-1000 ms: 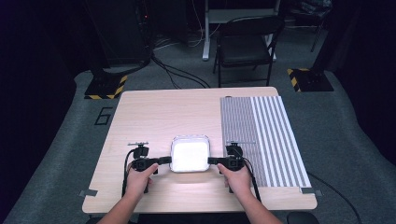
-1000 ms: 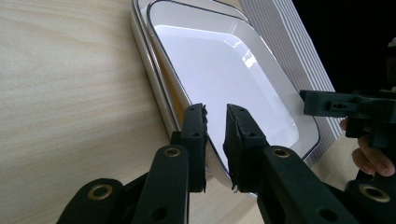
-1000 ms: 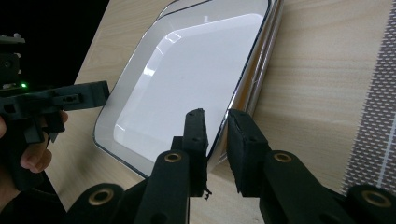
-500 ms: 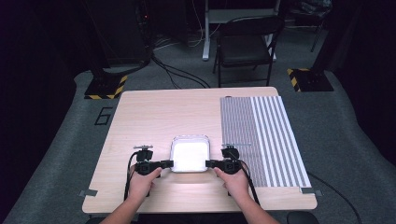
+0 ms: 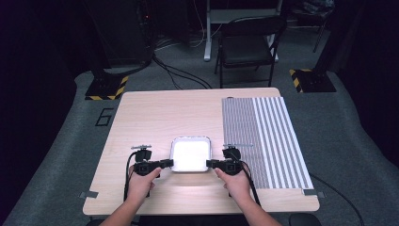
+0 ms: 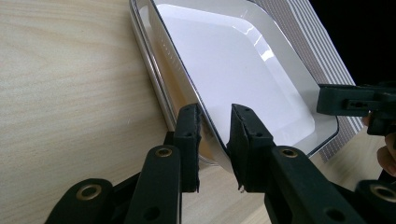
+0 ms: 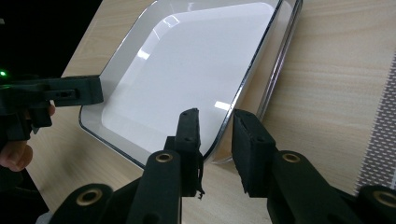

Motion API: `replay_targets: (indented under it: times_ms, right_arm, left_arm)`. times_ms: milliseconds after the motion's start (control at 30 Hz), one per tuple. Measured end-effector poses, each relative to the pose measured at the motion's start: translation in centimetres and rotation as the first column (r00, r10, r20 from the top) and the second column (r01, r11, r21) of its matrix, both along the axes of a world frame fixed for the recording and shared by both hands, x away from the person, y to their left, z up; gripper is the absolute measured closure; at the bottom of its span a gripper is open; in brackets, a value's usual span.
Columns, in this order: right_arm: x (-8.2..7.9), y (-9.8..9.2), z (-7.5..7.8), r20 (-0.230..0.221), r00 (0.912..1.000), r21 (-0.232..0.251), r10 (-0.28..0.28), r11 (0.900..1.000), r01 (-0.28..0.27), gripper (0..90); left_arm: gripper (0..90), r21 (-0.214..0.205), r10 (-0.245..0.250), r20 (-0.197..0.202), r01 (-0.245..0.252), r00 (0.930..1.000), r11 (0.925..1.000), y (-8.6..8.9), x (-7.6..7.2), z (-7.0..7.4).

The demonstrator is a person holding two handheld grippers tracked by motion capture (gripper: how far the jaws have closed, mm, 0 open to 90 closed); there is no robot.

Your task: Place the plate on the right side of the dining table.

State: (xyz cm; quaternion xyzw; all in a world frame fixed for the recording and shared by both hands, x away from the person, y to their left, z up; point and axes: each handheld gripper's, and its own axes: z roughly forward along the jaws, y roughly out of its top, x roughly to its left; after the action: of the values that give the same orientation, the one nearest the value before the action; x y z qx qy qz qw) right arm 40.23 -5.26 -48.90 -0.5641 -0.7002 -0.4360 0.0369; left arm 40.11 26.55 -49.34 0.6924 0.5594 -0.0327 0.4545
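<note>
So there's a shallow white square tray with rounded corners and a shiny metal rim [image 5: 190, 154] sitting on the light wood-grain table [image 5: 155, 117], close to the table's near edge and roughly midway between its left and right edges. A person has one hand-held gripper on each side of it. The left hand-held gripper [image 5: 166, 163] comes in from the tray's left side, and in the left gripper view its two black jaws straddle the tray's rim [image 6: 212, 130], one jaw outside the wall and one over the white inside, with a narrow gap between them; whether they're actually pinching the rim is hard to say, there looks to be a sliver of space. The right hand-held gripper [image 5: 211, 164] mirrors that on the tray's right side, and in the right gripper view its jaws also sit either side of the rim [image 7: 215, 137], narrowly apart, not visibly clamped down. The tray looks tilted up off the table in both gripper views, but contact underneath can't be made out. A grey-and-white striped mat [image 5: 263, 136] covers the table's right part, just beside the right hand-held gripper. Behind the table's far edge stands a black folding chair [image 5: 247, 44] on the grey floor.
</note>
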Motion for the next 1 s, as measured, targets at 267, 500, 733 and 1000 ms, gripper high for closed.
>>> replay_targets:
  times_ms: [267,500,733,1000]
  right_arm:
    - [0.0,-0.3,0.8,0.027,0.9996,-0.001,0.004,1.0,-0.004,72.6]
    - [0.0,-0.5,1.4,0.037,0.9993,-0.003,0.008,1.0,-0.008,73.7]
    - [0.1,-0.9,1.9,0.043,0.999,-0.008,0.009,0.9999,-0.009,73.8]
    - [0.2,-1.3,2.4,0.044,0.999,-0.016,0.003,0.9999,-0.003,74.2]
  left_arm:
    - [73.1,0.007,-0.01,0.018,0.009,0.9998,0.9999,-0.3,0.0,0.3]
    - [74.0,0.008,-0.01,0.035,0.01,0.9993,0.9999,-0.4,-0.1,0.7]
    - [74.2,0.008,-0.01,0.052,0.01,0.9986,0.9999,-0.8,0.1,1.4]
    - [74.2,0.008,-0.02,0.057,0.019,0.9982,0.9998,-1.3,0.3,2.0]
